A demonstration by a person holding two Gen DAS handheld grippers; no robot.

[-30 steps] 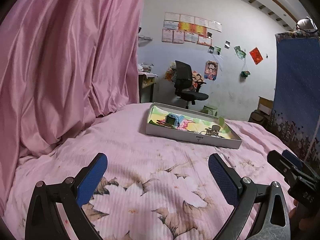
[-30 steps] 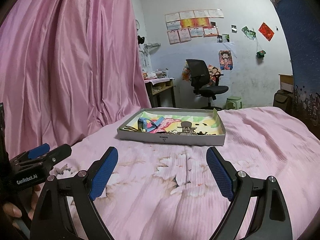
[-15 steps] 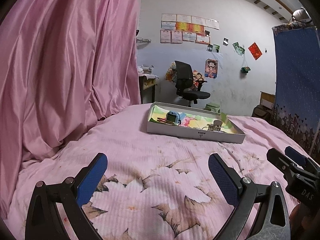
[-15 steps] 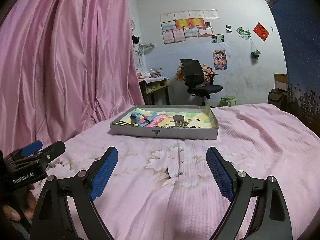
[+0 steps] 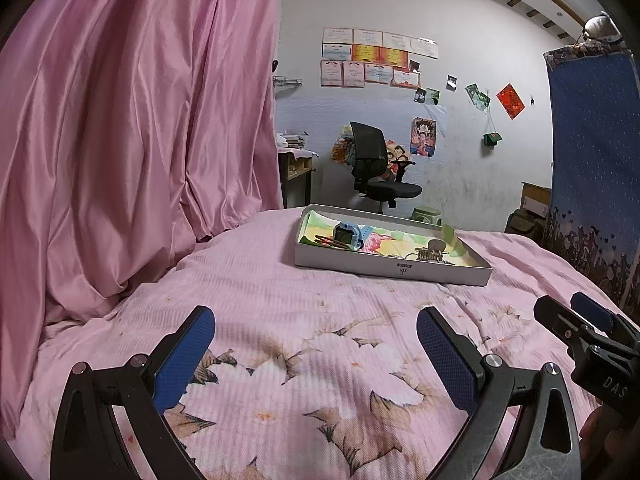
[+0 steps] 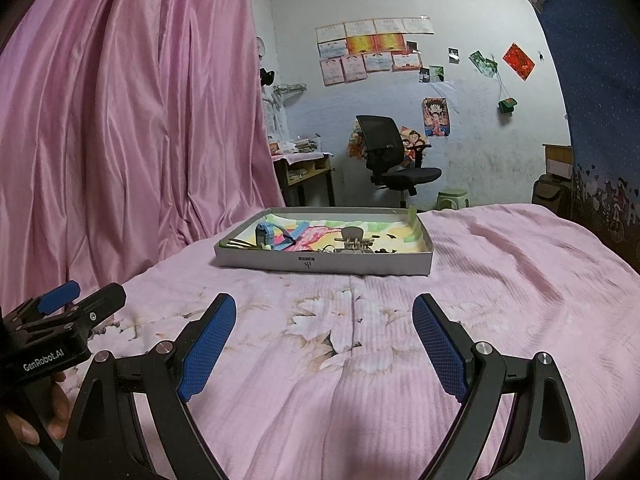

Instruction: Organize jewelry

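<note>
One shallow grey box (image 6: pixel 324 266) on pink bedspread (image 6: pixel 480 300), well ahead of both grippers. Inside, left to right: thin hairpins (image 6: pixel 240 244) at left end, blue watch (image 6: pixel 267 235) beside them, metal claw clip (image 6: pixel 351 238) mid-box, small dark bits right of it. Left gripper (image 5: pixel 316 348) spread, nothing between pads. Right gripper (image 6: pixel 324 332) spread, likewise empty.

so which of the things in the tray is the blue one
The watch with its blue strap, at the tray's left end; the hair claw mid-tray is beige.
</note>
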